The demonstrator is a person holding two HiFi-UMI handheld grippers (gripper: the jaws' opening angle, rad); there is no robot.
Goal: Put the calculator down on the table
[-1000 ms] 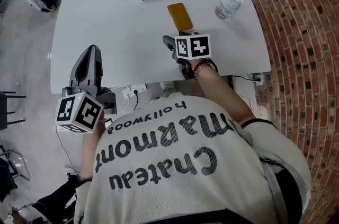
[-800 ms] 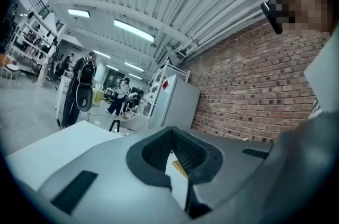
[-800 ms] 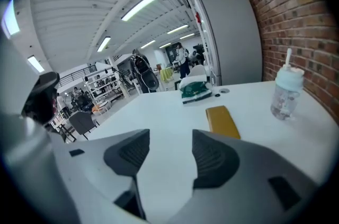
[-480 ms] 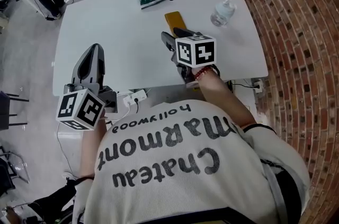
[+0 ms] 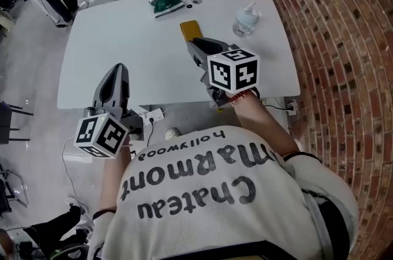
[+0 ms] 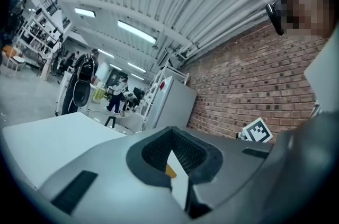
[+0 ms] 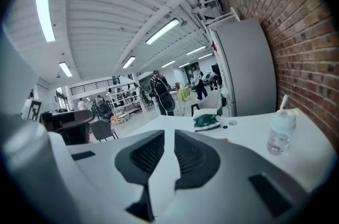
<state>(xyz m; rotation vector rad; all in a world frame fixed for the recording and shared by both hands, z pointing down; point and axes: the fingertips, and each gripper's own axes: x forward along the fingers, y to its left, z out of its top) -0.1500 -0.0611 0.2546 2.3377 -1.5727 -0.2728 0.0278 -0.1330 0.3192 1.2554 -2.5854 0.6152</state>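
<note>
Your yellow flat rectangular calculator [image 5: 189, 27] lies flat on the white table [image 5: 123, 37], a little toward 12 o'clock from the tabletop's middle in the head view. Neither tool holds it.

Your right gripper [image 5: 194, 43] sits at 6 o'clock of the calculator, and its tips cover the calculator's near end from above. In the right gripper view [image 7: 165, 133] the 2 jaws stand a narrow slit apart, having just been closing, with nothing between them.

Your left gripper [image 5: 120, 70] is at 7 o'clock of the table's middle, over the near edge and well apart from the calculator. Its own view [image 6: 172, 128] shows the jaw tips brought together, and it grips nothing.

A clear plastic bottle [image 5: 245, 20] stands at 2 o'clock of the table's middle, near the calculator but not touching it. A green-and-white iron-shaped object [image 5: 166, 3] rests at 12 o'clock, close to the far edge.
</note>
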